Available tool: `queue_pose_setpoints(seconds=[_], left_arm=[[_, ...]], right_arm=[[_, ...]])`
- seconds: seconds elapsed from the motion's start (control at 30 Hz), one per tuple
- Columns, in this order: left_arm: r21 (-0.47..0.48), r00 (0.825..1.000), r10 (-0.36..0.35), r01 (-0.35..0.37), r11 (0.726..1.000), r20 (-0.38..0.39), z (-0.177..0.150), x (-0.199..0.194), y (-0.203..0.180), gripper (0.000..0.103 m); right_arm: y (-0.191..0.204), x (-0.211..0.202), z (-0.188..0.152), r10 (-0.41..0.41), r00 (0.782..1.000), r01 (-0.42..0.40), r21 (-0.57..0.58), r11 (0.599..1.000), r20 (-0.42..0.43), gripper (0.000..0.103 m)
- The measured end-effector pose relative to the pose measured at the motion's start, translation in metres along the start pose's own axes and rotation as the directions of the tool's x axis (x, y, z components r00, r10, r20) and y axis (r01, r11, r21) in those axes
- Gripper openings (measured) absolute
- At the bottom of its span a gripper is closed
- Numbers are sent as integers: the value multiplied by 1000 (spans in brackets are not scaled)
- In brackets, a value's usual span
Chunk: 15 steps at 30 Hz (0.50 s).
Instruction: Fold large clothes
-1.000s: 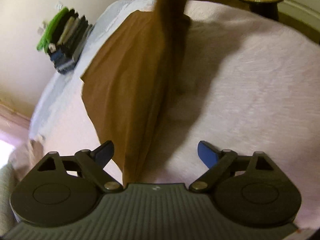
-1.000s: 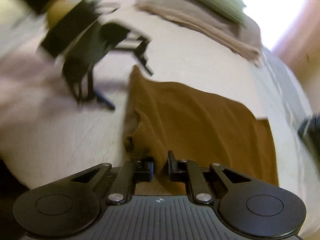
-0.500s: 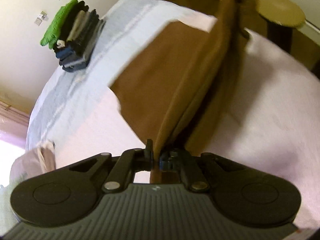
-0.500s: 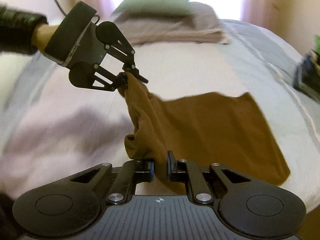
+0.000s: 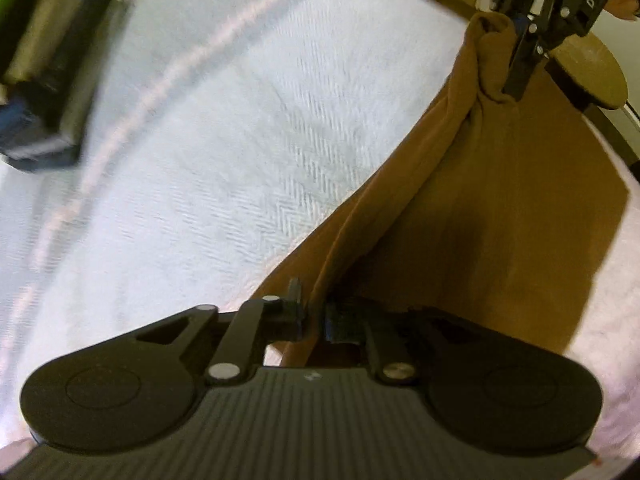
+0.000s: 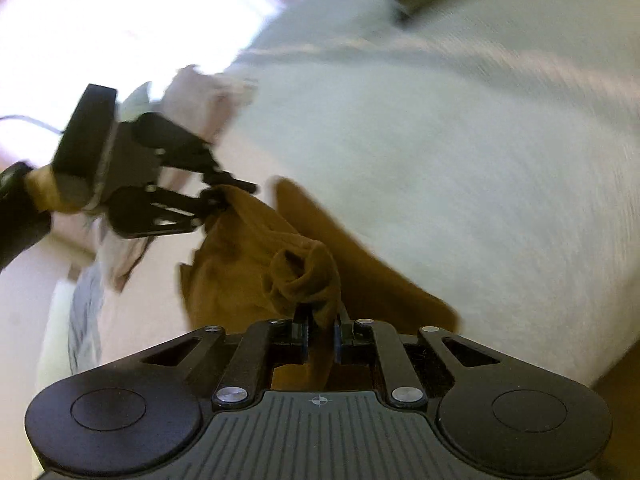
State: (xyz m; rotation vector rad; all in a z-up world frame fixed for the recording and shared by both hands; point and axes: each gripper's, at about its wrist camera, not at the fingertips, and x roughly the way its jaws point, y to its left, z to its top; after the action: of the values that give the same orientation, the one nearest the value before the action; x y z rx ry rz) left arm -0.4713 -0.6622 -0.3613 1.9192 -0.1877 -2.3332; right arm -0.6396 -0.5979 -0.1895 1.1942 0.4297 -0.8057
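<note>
Brown garment [image 5: 500, 184] lifted off bed [image 5: 224, 128], one edge stretched between corners so fold can be carried over. Left tool [image 5: 312, 320] clamped on near corner at 6 o'clock; right tool [image 6: 320, 330] clamped on bunched far corner.

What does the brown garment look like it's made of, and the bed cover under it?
Brown garment: looks like a thin, soft knit, matte; it bunches into small folds where the right gripper and left gripper pinch it. Bed cover: pale woven cloth, likely cotton, with a visible herringbone weave.
</note>
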Motion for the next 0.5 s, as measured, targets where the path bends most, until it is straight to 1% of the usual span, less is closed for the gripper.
queue_pose_setpoints(seconds=[0.03, 0.07, 0.1, 0.13, 0.2, 0.23, 0.27, 0.33, 0.37, 0.4, 0.43, 0.5], left_arm=[[-21, 1000, -12, 12, 1000, -24, 0, 11, 6, 19], [-52, 1000, -16, 14, 999, -26, -1, 16, 14, 23], [-120, 1000, -25, 23, 992, -9, -6, 14, 26, 23], [-187, 1000, -23, 24, 982, 8, -11, 8, 37, 23], [-323, 999, 15, 0, 946, 44, -31, -15, 55, 24], [-374, 998, 39, -18, 927, 49, -42, -28, 60, 23], [-423, 996, 70, -41, 905, 52, -55, -42, 62, 23], [-479, 993, 98, -56, 876, 62, -75, -63, 55, 23], [-493, 992, 95, -44, 869, 78, -81, -71, 46, 23], [-507, 992, 80, -18, 862, 101, -87, -76, 35, 23], [-512, 991, 61, 8, 859, 118, -91, -75, 22, 23], [-502, 989, 23, 54, 863, 146, -94, -63, -2, 23]], right_arm=[[-16, 6, 0, 0, 1000, 1, 66, 998, -21, 7], [-28, 10, -1, 13, 999, -9, 129, 992, -32, 8], [-40, 12, -2, 30, 999, -22, 195, 981, -38, 8], [-46, 12, -2, 39, 999, -30, 235, 972, -34, 9], [-49, 6, -1, 42, 999, -34, 257, 966, -24, 13], [-49, 4, 3, 25, 1000, -20, 258, 966, -16, 17], [-49, -1, 6, -10, 1000, 8, 263, 965, 9, 18], [-44, -15, 5, -57, 996, 37, 281, 959, 62, 22], [-41, -22, 5, -88, 992, 59, 284, 957, 88, 23], [-34, -31, 4, -126, 984, 87, 271, 959, 127, 23], [-26, -37, 3, -154, 975, 111, 246, 963, 161, 23], [-13, -38, -3, -192, 956, 151, 191, 970, 219, 23]])
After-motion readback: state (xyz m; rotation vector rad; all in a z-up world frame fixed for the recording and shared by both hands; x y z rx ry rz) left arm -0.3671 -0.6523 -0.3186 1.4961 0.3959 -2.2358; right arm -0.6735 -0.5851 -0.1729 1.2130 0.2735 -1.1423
